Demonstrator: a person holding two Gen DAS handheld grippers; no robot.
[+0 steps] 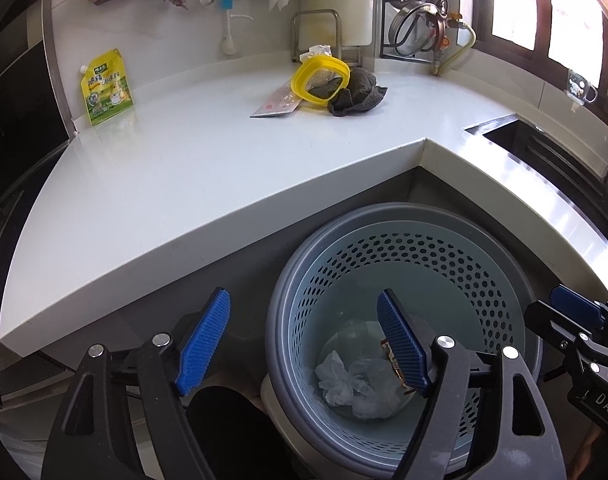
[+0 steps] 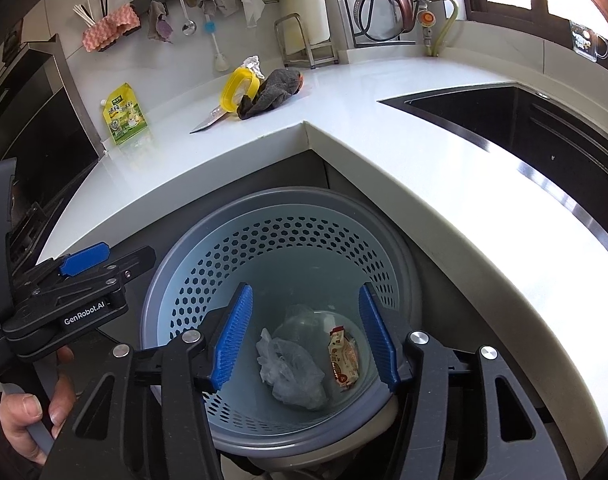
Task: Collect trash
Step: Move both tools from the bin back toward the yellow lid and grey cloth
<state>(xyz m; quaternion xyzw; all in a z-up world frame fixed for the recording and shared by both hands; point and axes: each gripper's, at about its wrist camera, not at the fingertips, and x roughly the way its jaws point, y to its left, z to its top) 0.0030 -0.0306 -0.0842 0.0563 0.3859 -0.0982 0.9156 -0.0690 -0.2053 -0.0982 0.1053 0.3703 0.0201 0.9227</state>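
Observation:
A round perforated trash basket (image 1: 504, 272) (image 2: 183, 280) stands on the floor in the counter's inner corner. Inside lie a crumpled clear plastic bag (image 1: 356, 384) (image 2: 291, 372) and a red-and-white snack wrapper (image 2: 342, 360) (image 1: 396, 364). My left gripper (image 1: 304, 340) is open and empty, over the basket's left rim. My right gripper (image 2: 306, 336) is open and empty, directly above the basket's opening. On the white counter (image 1: 183, 168) (image 2: 384, 100) lie a yellow-green pouch (image 1: 105, 88) (image 2: 125, 120), a flat packet (image 1: 275, 105) (image 2: 209, 121) and a crumpled tissue (image 1: 314, 53) (image 2: 251, 63).
A yellow lid (image 1: 320, 78) (image 2: 239, 90) and a dark grey cloth (image 1: 358, 92) (image 2: 273, 88) sit by the packet. A dark sink (image 2: 524, 128) is at the right. Utensils and rags hang on the back wall. The right gripper shows at the left view's edge (image 1: 576, 320).

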